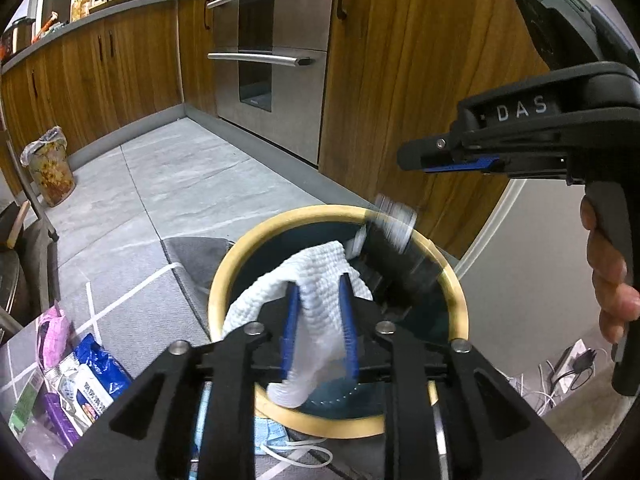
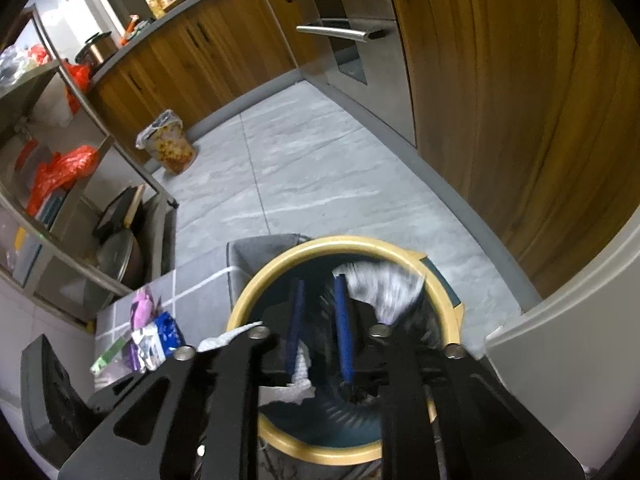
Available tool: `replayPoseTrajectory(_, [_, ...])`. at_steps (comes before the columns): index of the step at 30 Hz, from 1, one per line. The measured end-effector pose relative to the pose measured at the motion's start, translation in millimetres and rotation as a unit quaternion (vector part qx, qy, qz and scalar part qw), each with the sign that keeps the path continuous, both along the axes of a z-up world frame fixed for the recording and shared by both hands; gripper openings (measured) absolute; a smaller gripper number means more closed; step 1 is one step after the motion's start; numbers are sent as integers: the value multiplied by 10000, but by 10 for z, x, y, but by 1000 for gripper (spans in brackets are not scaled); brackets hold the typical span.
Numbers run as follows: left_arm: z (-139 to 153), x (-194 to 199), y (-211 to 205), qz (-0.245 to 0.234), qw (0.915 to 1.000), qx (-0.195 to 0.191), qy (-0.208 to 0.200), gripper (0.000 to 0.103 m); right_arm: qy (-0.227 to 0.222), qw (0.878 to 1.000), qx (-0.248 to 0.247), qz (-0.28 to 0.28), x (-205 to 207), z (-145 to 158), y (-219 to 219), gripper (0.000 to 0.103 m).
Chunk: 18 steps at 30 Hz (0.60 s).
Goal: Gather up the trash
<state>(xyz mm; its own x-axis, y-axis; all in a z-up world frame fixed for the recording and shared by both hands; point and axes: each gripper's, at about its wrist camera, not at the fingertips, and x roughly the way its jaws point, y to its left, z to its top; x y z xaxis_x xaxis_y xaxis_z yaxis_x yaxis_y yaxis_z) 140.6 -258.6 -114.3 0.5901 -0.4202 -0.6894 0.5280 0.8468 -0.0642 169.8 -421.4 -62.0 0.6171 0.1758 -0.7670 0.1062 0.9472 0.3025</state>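
A round bin with a yellow rim [image 1: 224, 272] [image 2: 256, 288] stands on the floor under both grippers. My left gripper [image 1: 318, 320] hangs over its mouth, jaws a little apart. A white paper towel [image 1: 320, 280] drapes loosely between and over the blue pads, and part of it shows in the right wrist view [image 2: 302, 380]. My right gripper [image 2: 320, 320] [image 1: 412, 156] is open above the bin with nothing between its pads. A blurred black and silver piece of trash [image 1: 394, 240] [image 2: 384, 284] sits at the bin's far right rim, beside the right pad.
Snack packets [image 1: 88, 376] [image 2: 156, 336] and a blue face mask [image 1: 272, 432] lie on the grey mat left of the bin. A lined floral bin [image 1: 50, 168] stands by the wooden cabinets. An oven [image 1: 272, 60], a metal rack [image 2: 80, 200] and floor cables [image 1: 568, 364] surround the spot.
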Motion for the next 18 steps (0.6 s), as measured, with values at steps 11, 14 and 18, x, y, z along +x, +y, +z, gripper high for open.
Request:
replayPoseTrajectory(11, [224, -154, 305, 470, 9983, -97, -333, 62, -457, 9988, -183, -43, -129, 186, 8, 57])
replayPoseTrajectory(14, [310, -228, 406, 538, 9974, -81, -462, 69, -665, 9976, -199, -60, -192, 274, 16, 69])
replayPoseTrajectory(18, [457, -334, 589, 708, 9954, -138, -635, 79, -876, 9961, -64, -58, -255, 355, 31, 79])
